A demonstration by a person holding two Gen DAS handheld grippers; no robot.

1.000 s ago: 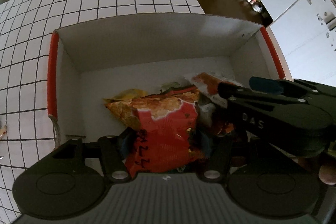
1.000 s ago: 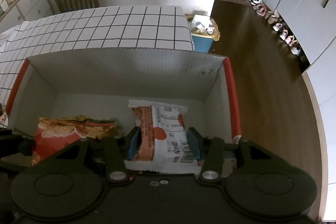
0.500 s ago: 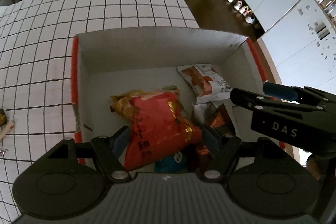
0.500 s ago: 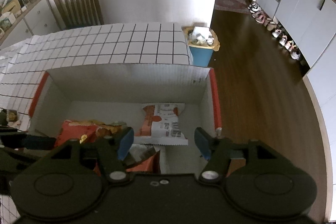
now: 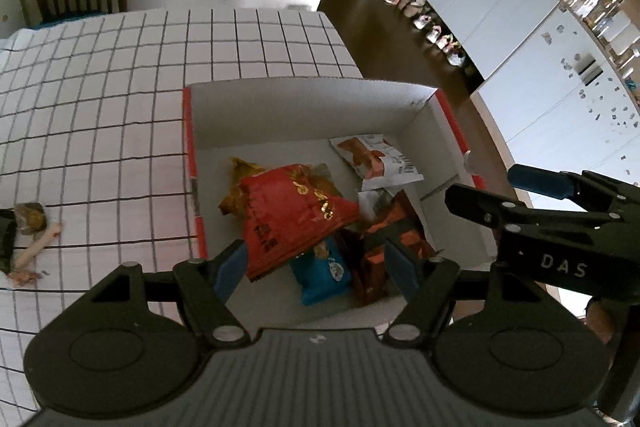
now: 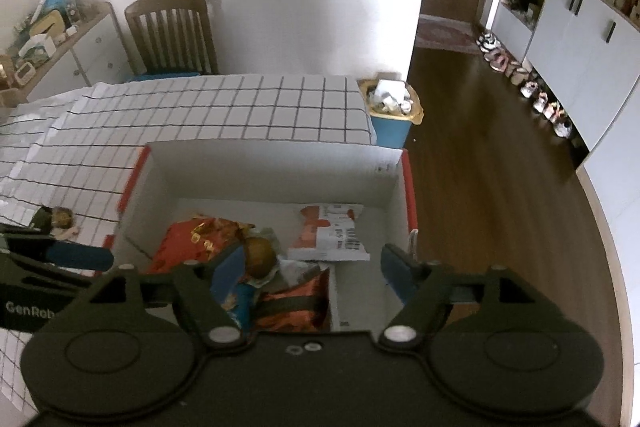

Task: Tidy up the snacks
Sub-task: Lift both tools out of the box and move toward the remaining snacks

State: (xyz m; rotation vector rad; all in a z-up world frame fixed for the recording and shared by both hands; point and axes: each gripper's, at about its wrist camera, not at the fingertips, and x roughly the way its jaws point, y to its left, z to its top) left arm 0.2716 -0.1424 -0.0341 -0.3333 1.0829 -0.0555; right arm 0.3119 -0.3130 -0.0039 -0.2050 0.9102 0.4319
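Both your left gripper point(image 5: 316, 263) and right gripper point(image 6: 308, 275) hang spread and empty above the white cardboard box point(image 5: 304, 115), where crinkly foil snack bags, including a glossy red one point(image 5: 288, 215), lie heaped.

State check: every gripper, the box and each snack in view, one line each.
left gripper: open, empty, above the box
right gripper: open, empty
cardboard box: open-topped, on the table
red chip bag: in the box, atop other snacks
white and orange packet: flat on the box floor
blue packet: in the box, partly covered
wrapped snacks: on the table outside the box
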